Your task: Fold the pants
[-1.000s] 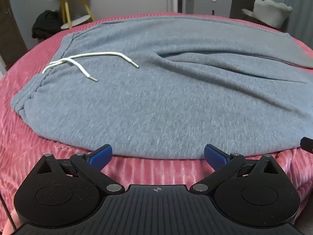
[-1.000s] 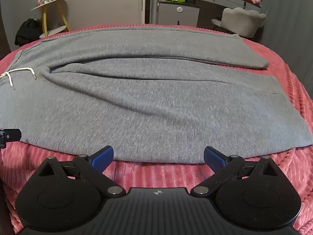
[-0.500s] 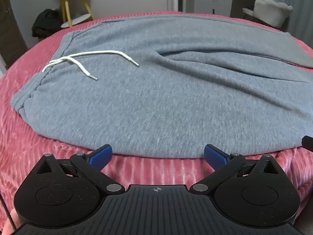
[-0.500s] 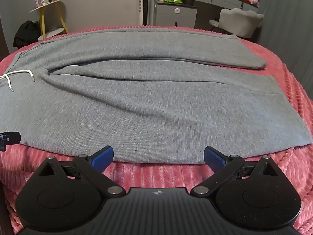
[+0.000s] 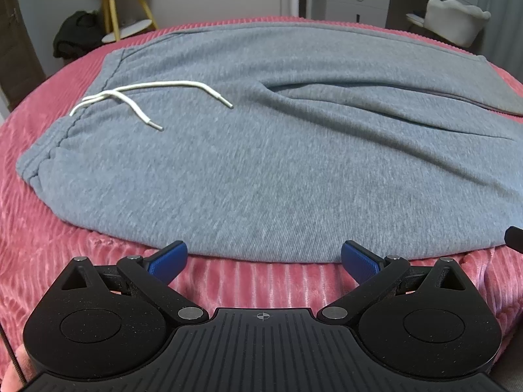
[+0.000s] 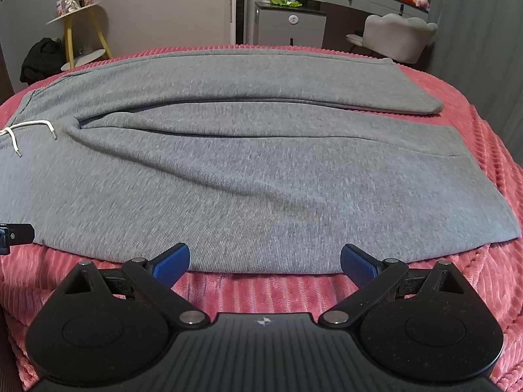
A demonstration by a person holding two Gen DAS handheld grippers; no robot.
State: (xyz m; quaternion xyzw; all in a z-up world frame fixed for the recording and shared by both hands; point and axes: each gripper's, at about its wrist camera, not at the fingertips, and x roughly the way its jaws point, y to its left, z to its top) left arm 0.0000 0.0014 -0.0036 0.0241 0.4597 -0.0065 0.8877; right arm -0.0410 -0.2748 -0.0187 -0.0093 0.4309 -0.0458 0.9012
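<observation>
Grey sweatpants (image 5: 261, 163) lie flat on a pink ribbed bedspread (image 5: 49, 228), waistband to the left with a white drawstring (image 5: 147, 98) on top. In the right wrist view the pants (image 6: 261, 179) show both legs stretching to the right, the far leg (image 6: 294, 78) behind the near one. My left gripper (image 5: 264, 259) is open and empty, just short of the pants' near edge by the hip. My right gripper (image 6: 264, 261) is open and empty at the near edge of the near leg.
The bedspread's near strip (image 6: 261, 290) lies between the grippers and the pants. Off the bed stand a yellow-legged side table (image 6: 81, 23), a dark bag (image 6: 42, 58), a grey cabinet (image 6: 291, 26) and a pale chair (image 6: 395, 36).
Both grippers have risen and eased slightly back from the pants, so more of the room shows. Their jaws stay open and the pants have not moved.
</observation>
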